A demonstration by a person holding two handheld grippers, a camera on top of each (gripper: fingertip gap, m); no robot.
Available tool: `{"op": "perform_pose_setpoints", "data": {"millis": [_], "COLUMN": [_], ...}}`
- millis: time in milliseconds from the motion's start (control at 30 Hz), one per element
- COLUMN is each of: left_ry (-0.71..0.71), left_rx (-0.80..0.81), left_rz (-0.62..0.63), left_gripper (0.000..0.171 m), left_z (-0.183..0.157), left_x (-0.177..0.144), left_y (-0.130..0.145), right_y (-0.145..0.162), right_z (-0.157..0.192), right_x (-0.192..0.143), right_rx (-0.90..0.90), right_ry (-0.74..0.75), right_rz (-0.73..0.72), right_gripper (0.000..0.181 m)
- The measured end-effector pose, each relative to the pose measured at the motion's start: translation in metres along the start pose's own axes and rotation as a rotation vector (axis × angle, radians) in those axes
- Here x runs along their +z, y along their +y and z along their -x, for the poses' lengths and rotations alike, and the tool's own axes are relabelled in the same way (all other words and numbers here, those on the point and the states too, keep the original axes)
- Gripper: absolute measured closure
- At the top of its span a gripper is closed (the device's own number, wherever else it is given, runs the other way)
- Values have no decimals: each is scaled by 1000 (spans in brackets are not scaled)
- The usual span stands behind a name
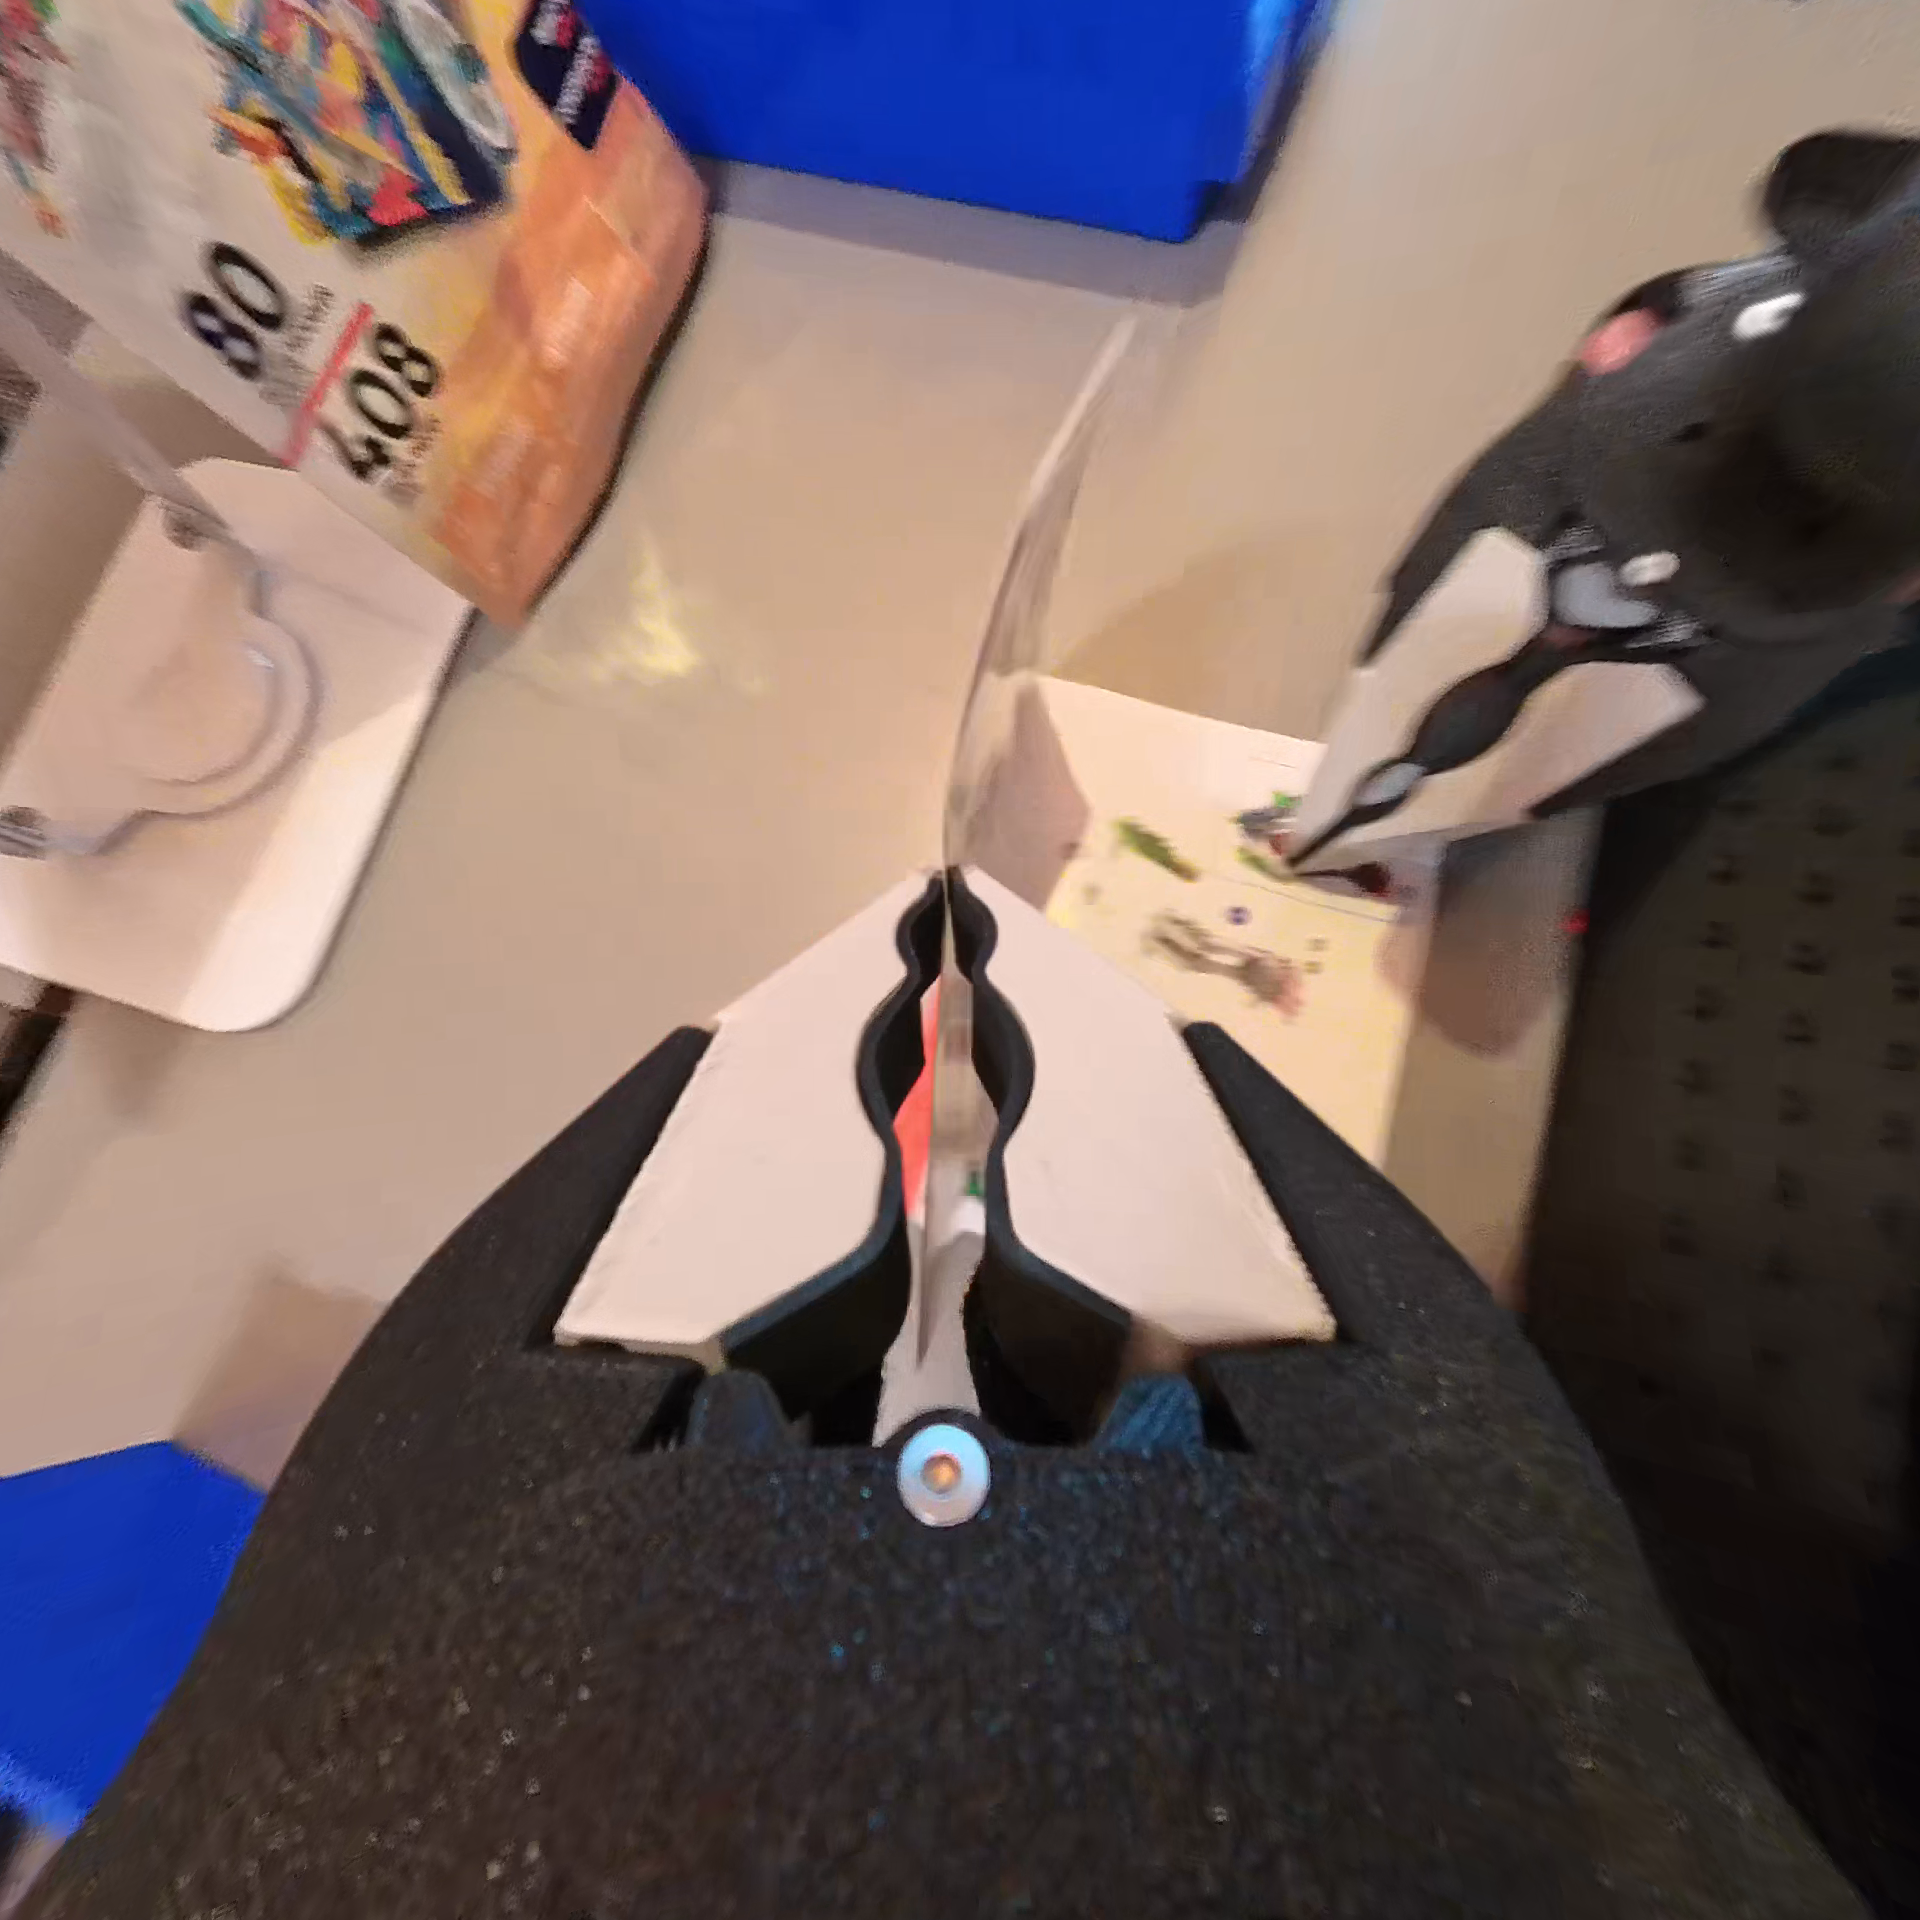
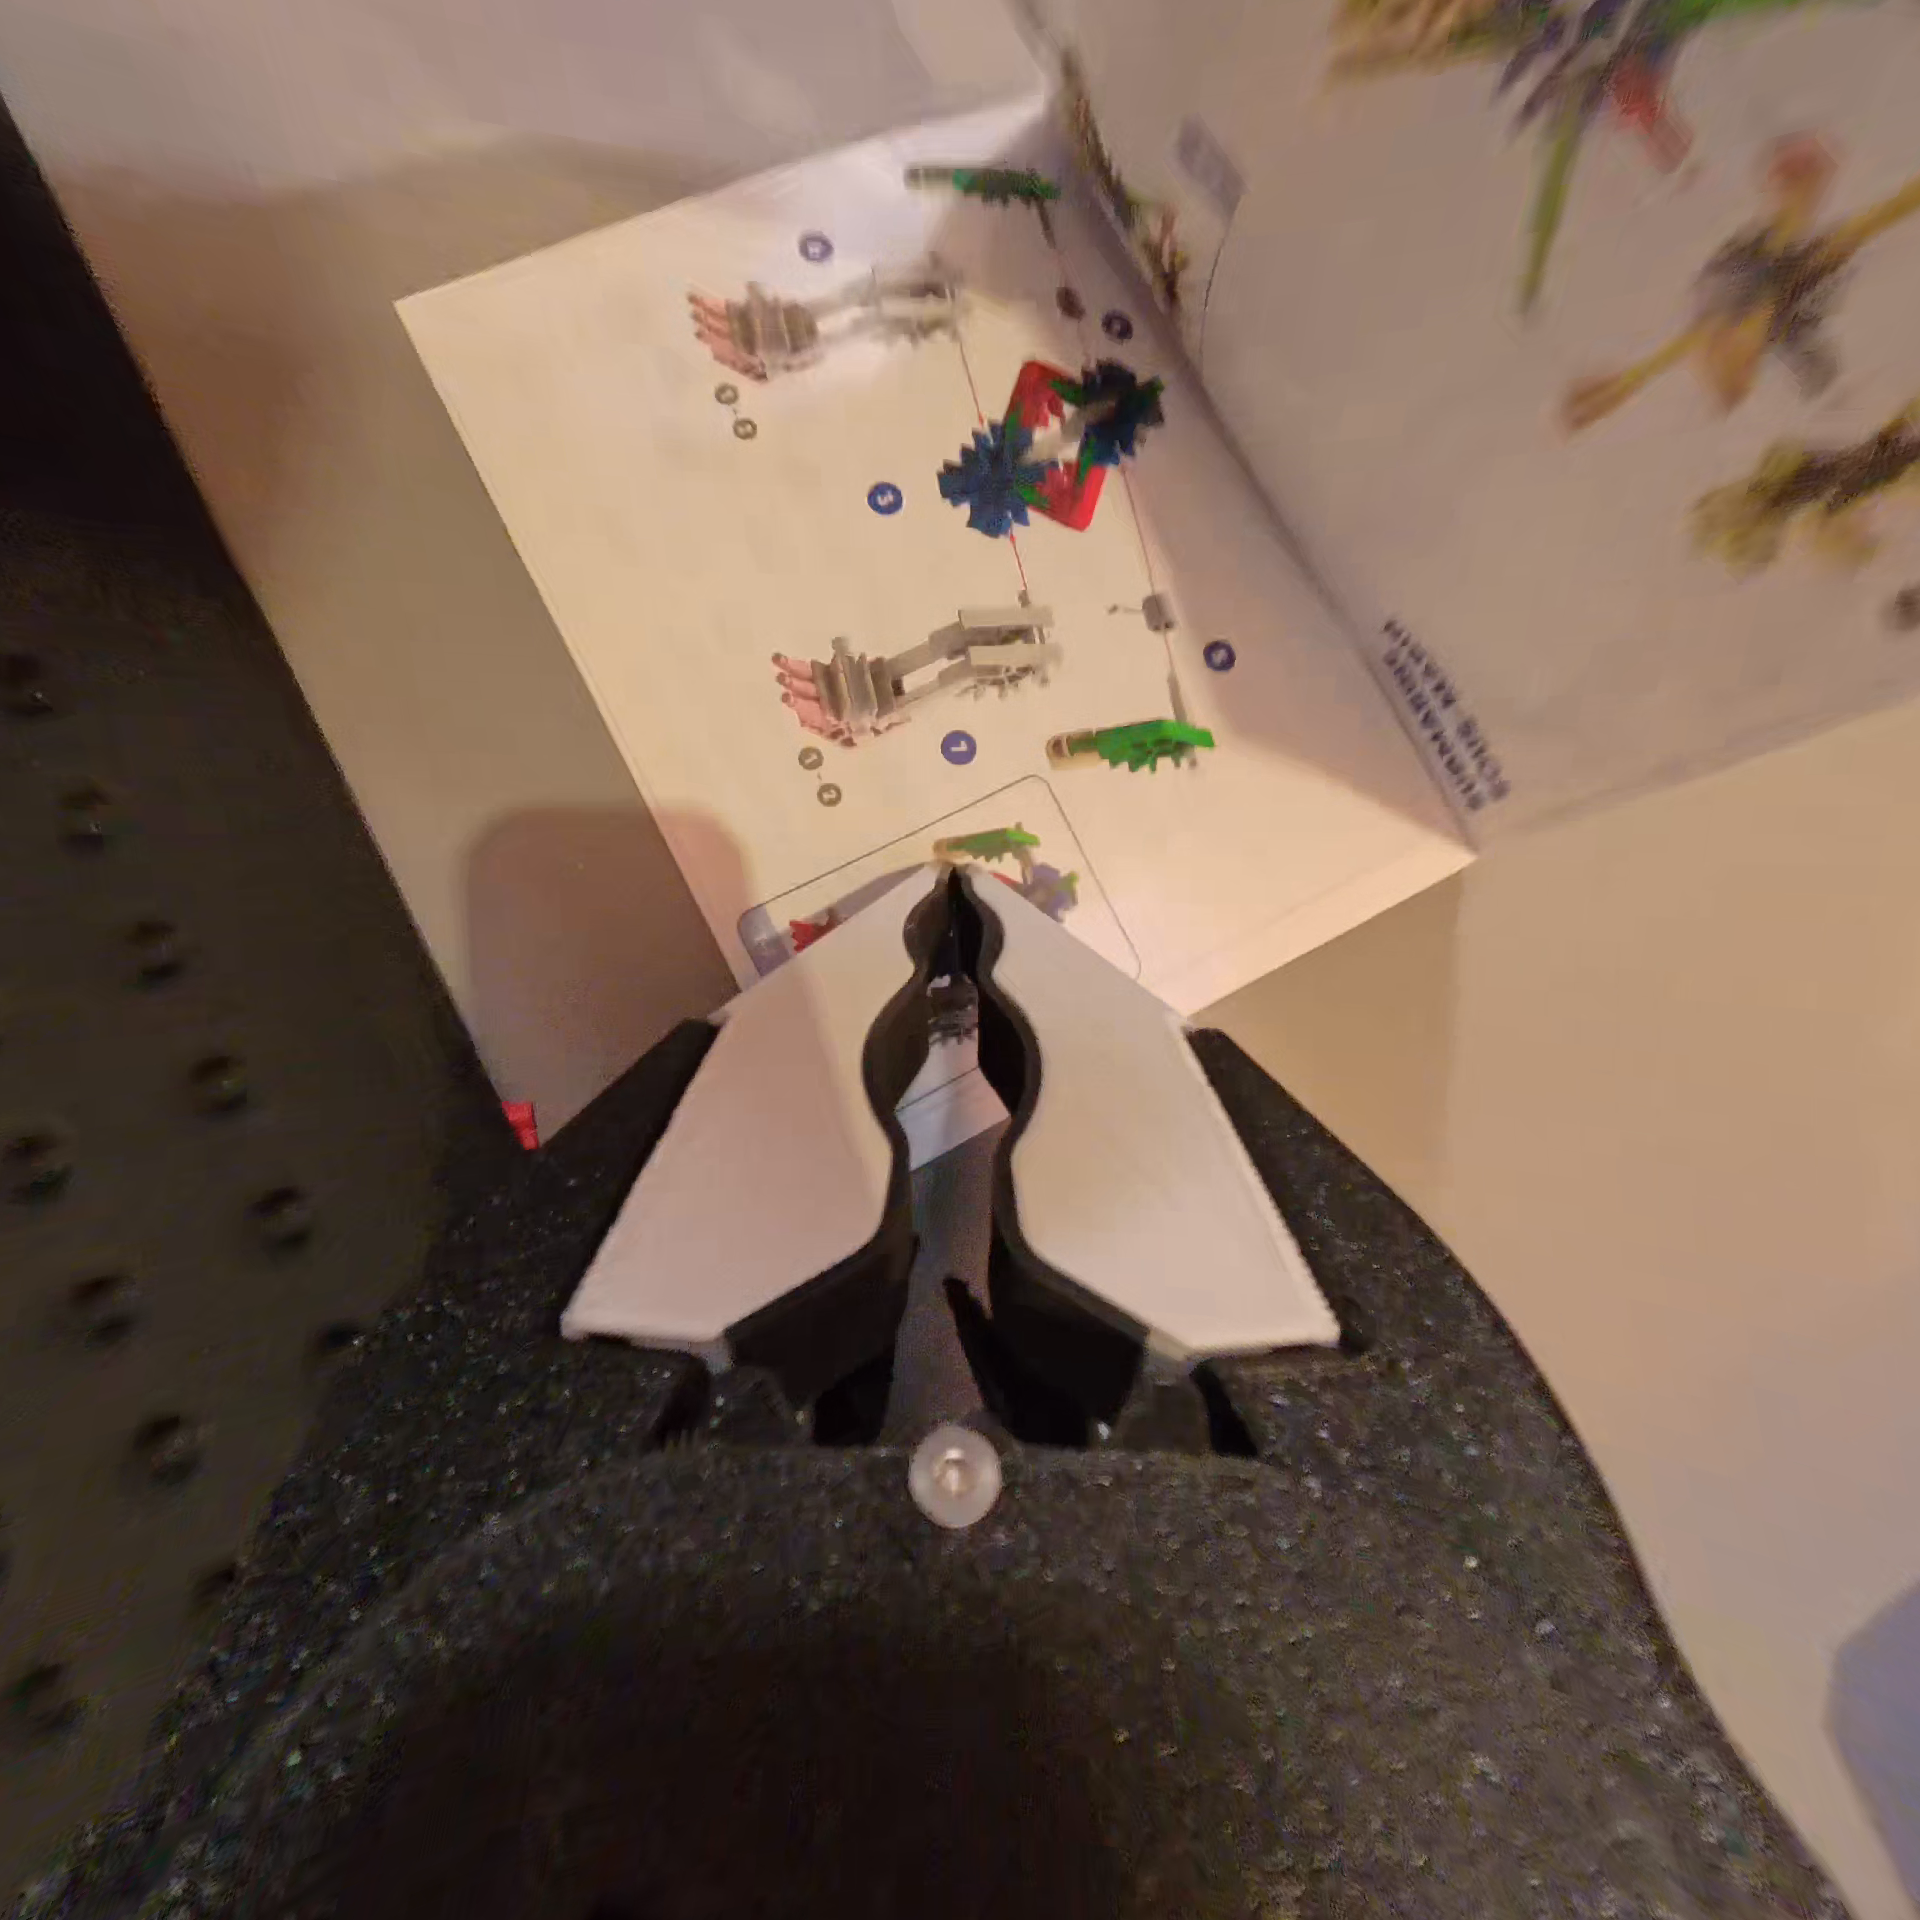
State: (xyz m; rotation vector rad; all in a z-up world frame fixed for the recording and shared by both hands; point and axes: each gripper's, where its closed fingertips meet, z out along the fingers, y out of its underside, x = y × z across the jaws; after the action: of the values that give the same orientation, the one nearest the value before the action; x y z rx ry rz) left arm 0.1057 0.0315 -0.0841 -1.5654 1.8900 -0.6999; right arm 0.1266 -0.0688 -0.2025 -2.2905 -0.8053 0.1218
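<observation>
My left gripper [image 1: 948, 881] is shut on a thin page [image 1: 1023, 561] of an open instruction booklet [image 1: 1226, 914]. The page shows edge-on, runs back between the pads and curves up away from the tips. In the right wrist view the same page [image 2: 1455, 416] stands raised at the right, above the flat page [image 2: 727, 540] with printed pictures of building-toy parts. My right gripper [image 2: 952, 878] is shut, its tips down at the near edge of the flat page. It also shows in the left wrist view [image 1: 1299, 854], tips on the booklet. Nothing shows between its pads.
A colourful toy box [image 1: 416, 260] lies at the far left, a blue bin [image 1: 935, 94] behind it. A white tray [image 1: 187, 748] with a clear moulded part sits left. A black perforated mat [image 1: 1745, 1143] borders the beige table [image 1: 623, 935]. A small red piece [image 2: 520, 1122] lies by the mat. My hands' fingertips stand some 15 centimeters from each other. From my right tips it is roughly 8 centimeters to the small red piece [image 2: 520, 1122]; from my left, 20 centimeters.
</observation>
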Motion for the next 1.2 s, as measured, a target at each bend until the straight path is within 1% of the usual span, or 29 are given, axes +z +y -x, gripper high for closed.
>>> {"op": "perform_pose_setpoints", "data": {"millis": [133,233,300,367,433,467,500,533,633,667,700,767,800,867,933,967,1033,1067,1133,1167,1200], "left_ry": [-71,-127,-136,-125,-111,-102,-105,-102,-73,-69,-67,-65,-66,-61,-55,-63,-51,-58,-78,-72,-78], "left_rx": [54,101,123,129,133,131,139,143,128,126,125,147,152,165,152,157,161,165,174,173,178], "left_rz": [58,168,224,263,233,221,200,173,115,105,104,90,88,72,52,36,26,22,9,3,-10], "left_gripper": [171,171,171,171,171,171,171,171,171,171,171,171,171,171,171,171,171,171,171,171,171], "left_z": [55,89,103,107,104,102,101,100,100,100,101,99,98,95,95,97,98,100,103,103,104], "left_x": [23,54,77,96,106,108,107,106,100,98,97,94,92,88,83,80,75,72,66,62,57], "left_y": [-3,14,28,42,41,39,35,30,19,16,15,9,6,-2,-12,-18,-27,-31,-39,-44,-51], "right_y": [1,2,3,3,4,4,2,-2,-8,-9,-12,-23,-26,-32,-30,-27,-22,-23,-24,-24,-25], "right_z": [1,3,5,6,7,4,-2,-11,-48,-60,-70,-85,-91,-94,-86,-85,-89,-91,-89,-90,-92], "right_x": [-1,-2,-3,-4,-5,-6,-7,-9,-13,-14,-14,-12,-9,2,15,21,27,27,27,27,25], "right_rx": [42,45,50,63,68,94,133,174,309,355,387,394,394,371,353,350,305,286,294,288,270], "right_ry": [-19,-34,-55,-72,-104,-112,-109,-96,-3,15,27,46,45,7,-83,-101,-79,-70,-97,-98,-84], "right_rz": [-10,-7,-3,1,5,0,-17,-44,-108,-122,-144,-197,-195,-180,-127,-96,-59,-61,-58,-58,-64], "right_gripper": [181,181,181,181,181,181,175,162,151,144,142,142,140,129,128,128,130,136,142,149,150]}}
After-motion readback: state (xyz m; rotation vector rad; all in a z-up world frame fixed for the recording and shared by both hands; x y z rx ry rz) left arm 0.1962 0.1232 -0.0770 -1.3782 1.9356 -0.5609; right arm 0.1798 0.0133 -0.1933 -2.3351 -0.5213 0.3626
